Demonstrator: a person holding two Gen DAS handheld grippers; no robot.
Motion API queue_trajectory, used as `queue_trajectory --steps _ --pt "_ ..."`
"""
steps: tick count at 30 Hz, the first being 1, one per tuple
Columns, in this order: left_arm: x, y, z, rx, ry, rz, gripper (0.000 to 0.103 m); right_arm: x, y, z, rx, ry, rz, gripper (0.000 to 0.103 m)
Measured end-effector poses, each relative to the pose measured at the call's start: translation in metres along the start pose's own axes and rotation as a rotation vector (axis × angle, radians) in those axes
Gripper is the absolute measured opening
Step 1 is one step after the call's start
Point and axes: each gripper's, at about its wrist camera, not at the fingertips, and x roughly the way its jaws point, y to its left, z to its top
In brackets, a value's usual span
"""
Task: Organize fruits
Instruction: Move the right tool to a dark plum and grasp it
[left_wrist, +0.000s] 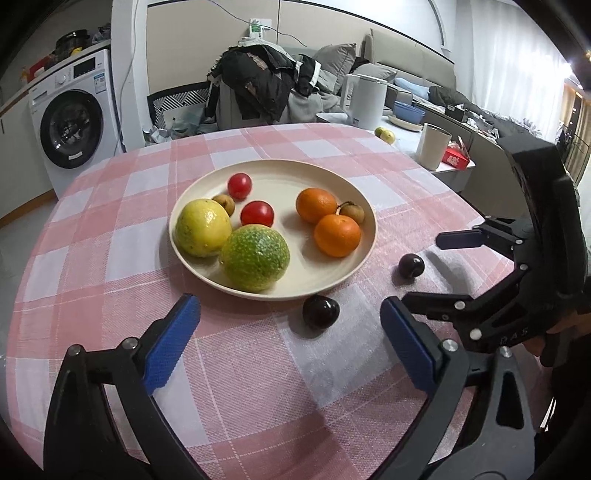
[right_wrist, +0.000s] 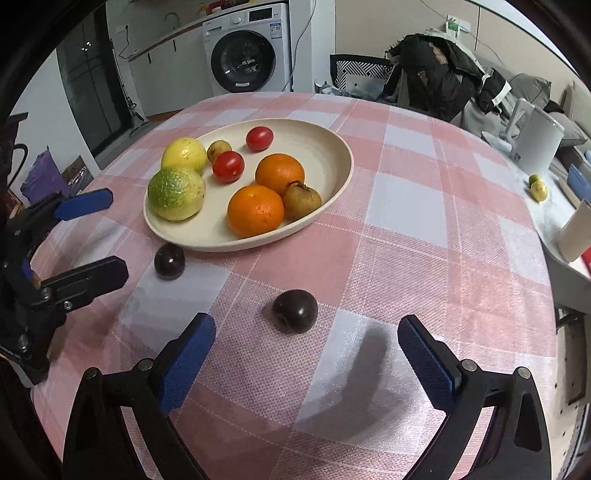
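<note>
A cream plate (left_wrist: 354, 206) (right_wrist: 332, 147) holds a yellow fruit (left_wrist: 202, 227), a green-yellow fruit (left_wrist: 255, 258), two red tomatoes (left_wrist: 257, 213), two oranges (left_wrist: 337, 235) and two small brown fruits (left_wrist: 351, 212). Two dark plums lie on the cloth beside the plate. My left gripper (left_wrist: 290, 325) is open and empty, just short of the near plum (left_wrist: 320, 311) (right_wrist: 169, 260). My right gripper (right_wrist: 306, 343) (left_wrist: 424, 269) is open and empty, just short of the other plum (right_wrist: 294, 311) (left_wrist: 411, 266).
The round table has a pink and white checked cloth (left_wrist: 258, 387). A side table at the right holds a white kettle (left_wrist: 365, 99), a cup (left_wrist: 433, 146), bowls and two small citrus fruits (left_wrist: 385, 134). A washing machine (left_wrist: 74, 122) and a clothes-covered chair (left_wrist: 258, 85) stand behind.
</note>
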Motion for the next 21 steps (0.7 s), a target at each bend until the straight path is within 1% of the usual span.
queue_trajectory --steps 2,4,7,9,11,14,16,19,21 --pt "0.001 -0.001 -0.001 0.005 0.006 -0.003 0.095 0.001 -0.001 0.000 0.004 0.007 0.025 0.085" --pt "0.002 -0.003 -0.001 0.014 0.018 -0.013 0.091 0.002 0.000 0.000 -0.002 0.015 0.023 0.081" --pt "0.008 -0.007 -0.003 0.038 0.050 -0.027 0.088 0.002 0.003 -0.002 -0.024 0.015 0.018 0.078" --pt "0.011 -0.010 -0.005 0.050 0.056 -0.023 0.084 0.001 0.002 -0.002 -0.022 0.009 0.026 0.074" --pt "0.013 -0.012 -0.007 0.059 0.064 -0.019 0.079 0.001 0.003 -0.002 -0.027 0.002 0.017 0.067" --pt "0.015 -0.014 -0.008 0.068 0.068 -0.012 0.077 0.001 0.004 -0.002 -0.041 -0.006 0.010 0.060" --pt "0.016 -0.014 -0.008 0.061 0.070 -0.016 0.077 0.002 0.006 -0.002 -0.050 -0.008 0.004 0.060" --pt "0.017 -0.011 -0.008 0.051 0.076 -0.022 0.071 0.002 0.008 -0.002 -0.059 -0.010 -0.006 0.059" --pt "0.019 -0.009 -0.008 0.046 0.084 -0.023 0.070 0.003 0.009 -0.002 -0.065 -0.010 -0.015 0.057"
